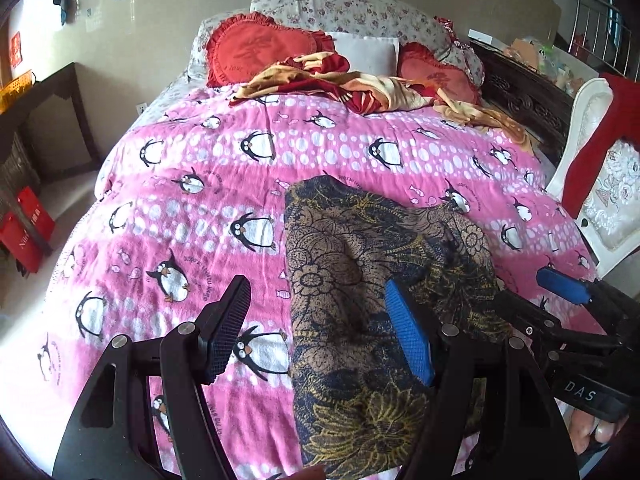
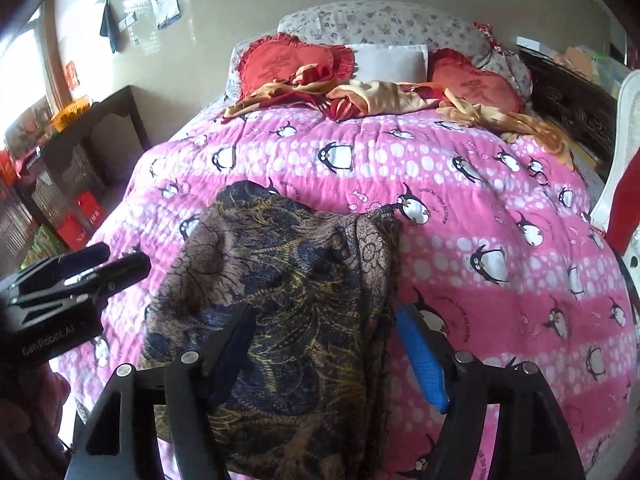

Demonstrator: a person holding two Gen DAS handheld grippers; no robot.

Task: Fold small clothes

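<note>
Ahead of my fingers the pink penguin blanket [image 1: 320, 152] lies flat and bare across the middle of the bed, so I could pass over it freely to the left of the dark patterned garment [image 1: 360, 280] and beyond its far edge. At the head of the bed, a crumpled red and yellow cloth [image 1: 340, 84], two red heart cushions [image 1: 256, 52] and a white pillow [image 1: 368, 54] bar the way. On my right, the white chair [image 1: 600, 184] with a red garment draped over it stands close beside the bed. My right gripper [image 1: 532, 292] crowds the garment's right edge; my left gripper [image 2: 120, 268] hangs just beside its left edge.
</note>
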